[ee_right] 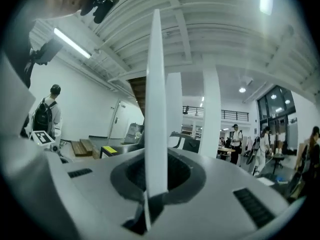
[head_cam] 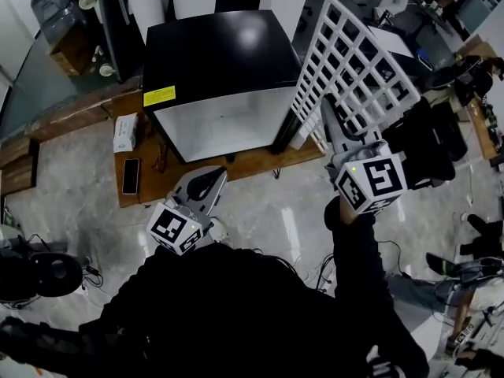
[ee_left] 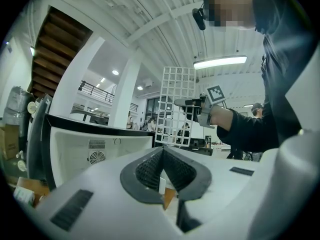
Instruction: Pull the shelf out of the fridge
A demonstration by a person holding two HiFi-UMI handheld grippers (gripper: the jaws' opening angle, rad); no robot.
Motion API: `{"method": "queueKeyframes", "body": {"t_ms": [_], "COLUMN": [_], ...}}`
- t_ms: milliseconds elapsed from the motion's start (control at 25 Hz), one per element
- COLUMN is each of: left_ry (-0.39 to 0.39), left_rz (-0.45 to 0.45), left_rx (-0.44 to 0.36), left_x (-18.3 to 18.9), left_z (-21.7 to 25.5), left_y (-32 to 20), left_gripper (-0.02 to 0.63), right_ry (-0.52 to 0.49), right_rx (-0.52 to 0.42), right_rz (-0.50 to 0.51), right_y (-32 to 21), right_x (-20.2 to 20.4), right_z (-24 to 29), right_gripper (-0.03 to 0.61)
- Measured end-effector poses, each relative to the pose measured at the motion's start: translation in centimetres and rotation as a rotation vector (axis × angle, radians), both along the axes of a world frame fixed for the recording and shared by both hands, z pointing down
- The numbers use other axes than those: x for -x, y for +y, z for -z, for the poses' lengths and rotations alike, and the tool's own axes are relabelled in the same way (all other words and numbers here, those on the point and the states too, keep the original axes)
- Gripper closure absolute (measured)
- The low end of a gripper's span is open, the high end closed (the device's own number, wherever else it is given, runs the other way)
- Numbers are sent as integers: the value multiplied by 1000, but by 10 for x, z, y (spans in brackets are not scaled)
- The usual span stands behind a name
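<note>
The black mini fridge (head_cam: pixel 213 61) stands open on a low wooden platform, its white inside facing me. The white grid shelf (head_cam: pixel 354 61) is outside the fridge, raised and tilted to the right of it. My right gripper (head_cam: pixel 331 116) is shut on the shelf's lower edge. In the right gripper view the shelf (ee_right: pixel 155 109) runs edge-on between the pads of the right gripper (ee_right: pixel 152 184). My left gripper (head_cam: pixel 214 178) hangs in front of the platform, shut and holding nothing. The left gripper view shows the left gripper (ee_left: pixel 162 151), the fridge (ee_left: pixel 85 144) and the shelf (ee_left: pixel 175 89).
The wooden platform (head_cam: pixel 236 168) also carries a phone (head_cam: pixel 131 176) and a white box (head_cam: pixel 124 131) left of the fridge. Black bags (head_cam: pixel 433 140) lie on the floor at the right. Cables trail over the grey floor near my feet.
</note>
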State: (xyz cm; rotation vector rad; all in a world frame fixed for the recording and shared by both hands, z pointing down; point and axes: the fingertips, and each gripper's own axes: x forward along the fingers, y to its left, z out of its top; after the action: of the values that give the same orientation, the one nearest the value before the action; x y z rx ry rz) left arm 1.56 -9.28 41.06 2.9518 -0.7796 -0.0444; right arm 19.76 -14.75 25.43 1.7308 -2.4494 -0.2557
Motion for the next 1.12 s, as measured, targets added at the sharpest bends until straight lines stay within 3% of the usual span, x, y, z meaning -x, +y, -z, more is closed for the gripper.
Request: {"method": "queueKeyframes", "body": {"t_ms": [360,560,880,1120], "left_ry": [13,21,24,29], "left_rz": [19,41,65,76], "left_rx": [1,5,10,24], "left_x": [9,16,27,31], "left_z": [-1,-1,-7,-10], "left_y": [-17,-26,-40,-46], "left_gripper": [607,607,607,607], "right_ry": [359,571,996,1197], "right_rx": [-92,-109,43,147], "right_rz": [72,98,130,182], "right_y": [-48,-88,-167,-195], "right_x": [54,88,127,149], "right_z": [56,51,-27,-74], "right_gripper": [549,549,549,549]}}
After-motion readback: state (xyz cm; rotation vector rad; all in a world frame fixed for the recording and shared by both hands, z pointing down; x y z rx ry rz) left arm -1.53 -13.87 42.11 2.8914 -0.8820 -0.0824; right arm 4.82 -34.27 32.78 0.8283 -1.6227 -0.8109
